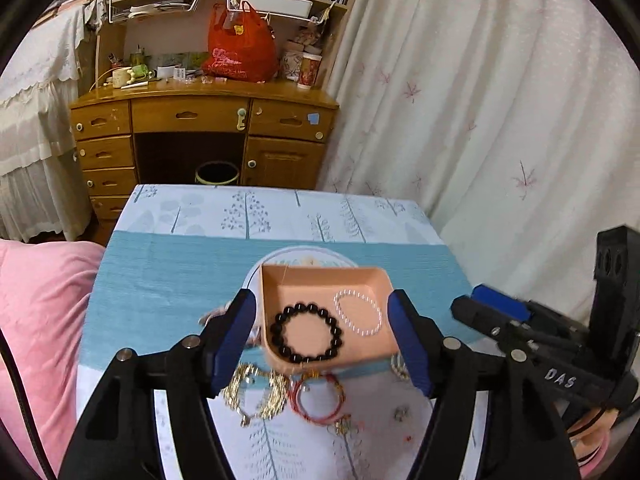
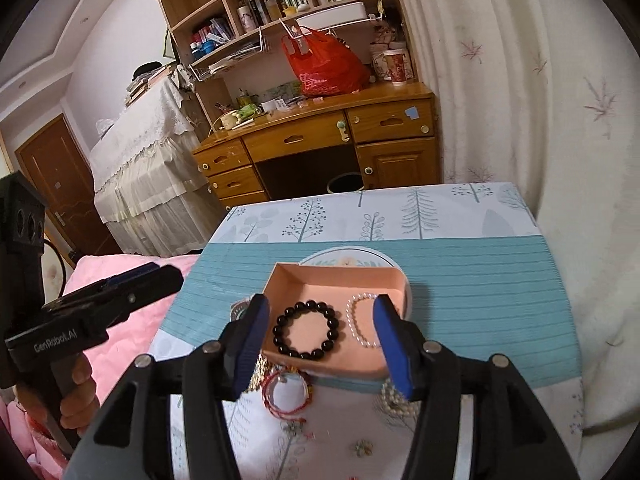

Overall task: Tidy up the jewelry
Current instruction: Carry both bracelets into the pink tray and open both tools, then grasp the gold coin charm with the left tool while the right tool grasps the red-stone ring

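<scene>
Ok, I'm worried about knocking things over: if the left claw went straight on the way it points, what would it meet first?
Probably the pink tray, around where the black bead bracelet lies in it. The open left claw frames both, with nothing nearer between its fingers, though depth is hard to judge here.

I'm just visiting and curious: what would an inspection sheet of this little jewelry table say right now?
Surface: table under a tree-print cloth with a teal band.
Job's things: pink tray holding a black bead bracelet and a pearl bracelet; a red cord bracelet and gold chains lie loose in front of it.
Clutter: small charms scattered near the front edge.
Grippers: left gripper and right gripper both open, nothing held.
Cables: nothing seen.
Surroundings: wooden desk, red bag, white curtain.
</scene>
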### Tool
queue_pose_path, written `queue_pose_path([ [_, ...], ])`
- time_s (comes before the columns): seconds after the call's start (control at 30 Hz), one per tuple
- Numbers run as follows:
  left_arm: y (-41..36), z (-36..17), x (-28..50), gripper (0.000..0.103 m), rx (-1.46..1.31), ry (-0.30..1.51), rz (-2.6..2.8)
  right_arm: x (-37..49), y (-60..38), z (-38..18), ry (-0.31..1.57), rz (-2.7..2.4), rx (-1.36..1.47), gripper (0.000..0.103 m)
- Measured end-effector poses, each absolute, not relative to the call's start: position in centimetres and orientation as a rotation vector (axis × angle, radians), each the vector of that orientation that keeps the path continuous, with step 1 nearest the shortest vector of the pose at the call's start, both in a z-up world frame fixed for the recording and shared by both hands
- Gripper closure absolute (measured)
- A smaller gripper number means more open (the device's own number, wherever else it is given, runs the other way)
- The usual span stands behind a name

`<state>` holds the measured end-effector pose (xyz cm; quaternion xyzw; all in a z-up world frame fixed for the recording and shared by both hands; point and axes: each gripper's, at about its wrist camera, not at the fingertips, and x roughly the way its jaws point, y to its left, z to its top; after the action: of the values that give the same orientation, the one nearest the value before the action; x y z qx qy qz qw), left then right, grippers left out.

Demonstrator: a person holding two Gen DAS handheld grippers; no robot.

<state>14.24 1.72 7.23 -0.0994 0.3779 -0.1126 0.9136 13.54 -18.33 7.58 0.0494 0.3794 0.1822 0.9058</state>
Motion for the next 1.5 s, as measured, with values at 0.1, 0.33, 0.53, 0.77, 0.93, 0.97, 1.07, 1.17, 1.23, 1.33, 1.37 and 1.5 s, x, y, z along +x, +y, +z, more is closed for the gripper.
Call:
queue_pose_path([
  [0.1, 1.1, 7.4, 12.8, 0.036, -0.181, 0.786, -0.203, 12.2, -18.6, 7.7, 0.793, 0.373, 0.089, 0.039],
  [0.33, -0.2, 5.8, 8.3, 0.024, -0.189, 0.838, -0.203, 8.3, -19.6, 6.6, 0.823, 0.34, 0.087, 0.039],
  [0.53, -2.2, 3.4, 4.9, 0.023, -0.134, 0.876, -0.233, 5.7, -21.5, 3.7, 0.858, 0.315, 0.173, 0.039],
  [0.77, -3.7, -1.2, 2.5, 0.016, -0.156, 0.967, -0.299, 2.3, -22.1, 0.5, 0.807, 0.28, 0.111, 0.039],
  [0.93, -4.5, -4.0, 1.4, 0.016, -0.148, 0.961, -0.332, 1.0, -22.0, -2.1, 0.77, 0.317, 0.045, 0.039],
  [0.97, -4.7, -4.6, 1.2, 0.016, -0.139, 0.959, -0.333, 0.9, -21.8, -2.7, 0.757, 0.332, 0.026, 0.039],
  [1.07, -4.6, -6.1, 1.1, 0.016, -0.148, 0.98, -0.333, 0.9, -21.1, -3.9, 0.73, 0.329, -0.056, 0.039],
  [1.17, -4.2, -7.2, 1.1, 0.016, -0.187, 0.988, -0.344, 1.0, -20.7, -4.8, 0.733, 0.351, -0.086, 0.039],
  [1.23, -4.1, -7.8, 1.0, 0.016, -0.192, 0.995, -0.354, 1.1, -20.8, -5.3, 0.735, 0.356, -0.081, 0.039],
  [1.33, -4.3, -8.4, 0.9, 0.016, -0.145, 0.997, -0.366, 1.3, -20.6, -6.0, 0.758, 0.332, -0.107, 0.039],
  [1.37, -4.6, -8.5, 0.7, 0.016, -0.107, 0.997, -0.357, 1.4, -20.5, -6.3, 0.766, 0.325, -0.117, 0.039],
  [1.5, -5.4, -9.0, 0.6, 0.016, -0.056, 1.01, -0.356, 1.4, -20.4, -6.6, 0.785, 0.339, -0.122, 0.039],
])
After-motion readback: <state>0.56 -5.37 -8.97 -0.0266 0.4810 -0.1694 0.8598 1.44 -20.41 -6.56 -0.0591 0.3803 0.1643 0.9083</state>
